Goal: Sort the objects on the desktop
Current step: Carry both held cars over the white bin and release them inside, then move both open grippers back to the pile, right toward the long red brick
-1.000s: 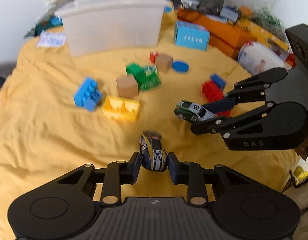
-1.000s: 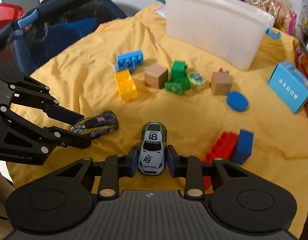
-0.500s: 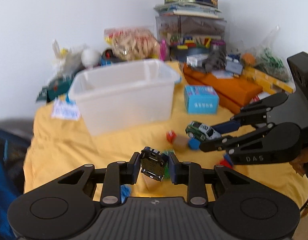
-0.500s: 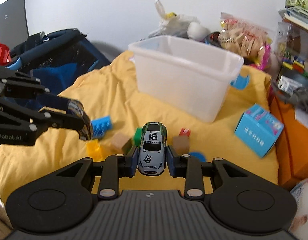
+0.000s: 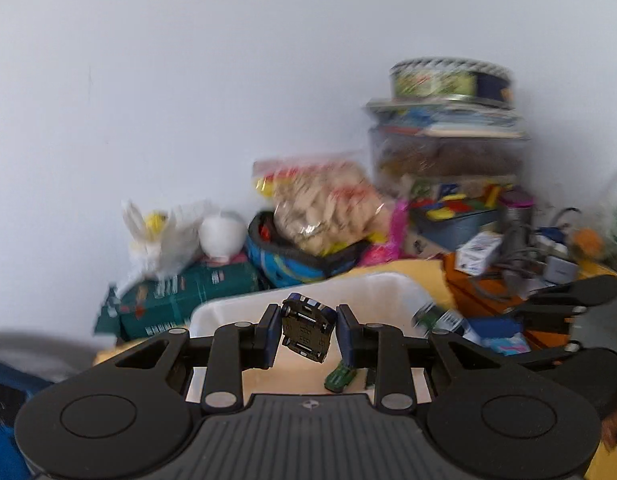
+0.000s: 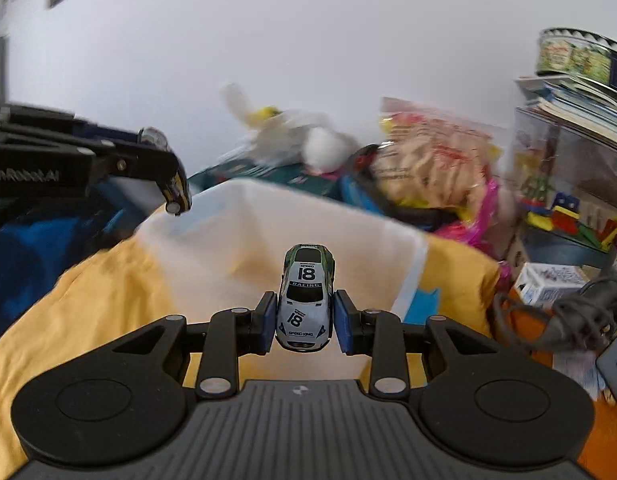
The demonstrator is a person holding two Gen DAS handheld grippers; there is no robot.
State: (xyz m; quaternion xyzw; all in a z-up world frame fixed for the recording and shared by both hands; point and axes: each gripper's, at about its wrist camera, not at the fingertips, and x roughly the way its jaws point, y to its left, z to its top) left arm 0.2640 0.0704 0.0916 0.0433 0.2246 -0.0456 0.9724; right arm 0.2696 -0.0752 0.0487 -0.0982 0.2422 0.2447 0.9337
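My left gripper [image 5: 308,336] is shut on a blue and yellow toy car [image 5: 306,330], which hangs tilted with its black underside towards the camera. It is above the near rim of the white plastic bin [image 5: 384,284], where a green toy car [image 5: 340,376] lies on the floor. My right gripper [image 6: 306,322] is shut on a white and green toy car [image 6: 306,288] marked 18, nose forward over the bin [image 6: 244,208]. In the right wrist view the left gripper [image 6: 170,178] and its car [image 6: 178,190] are by the bin's left corner.
The bin stands on a yellow cloth [image 6: 68,300]. Behind it against the wall are a bag of snacks [image 5: 328,208], a white plastic bag [image 5: 160,236] and a green box [image 5: 180,296]. Stacked boxes with a round tin [image 5: 448,80] and cables [image 6: 568,312] crowd the right.
Both grippers rose and moved forward from the cloth to over the bin, each carrying its car. The blue car tipped in the left jaws. The blocks dropped out of view.
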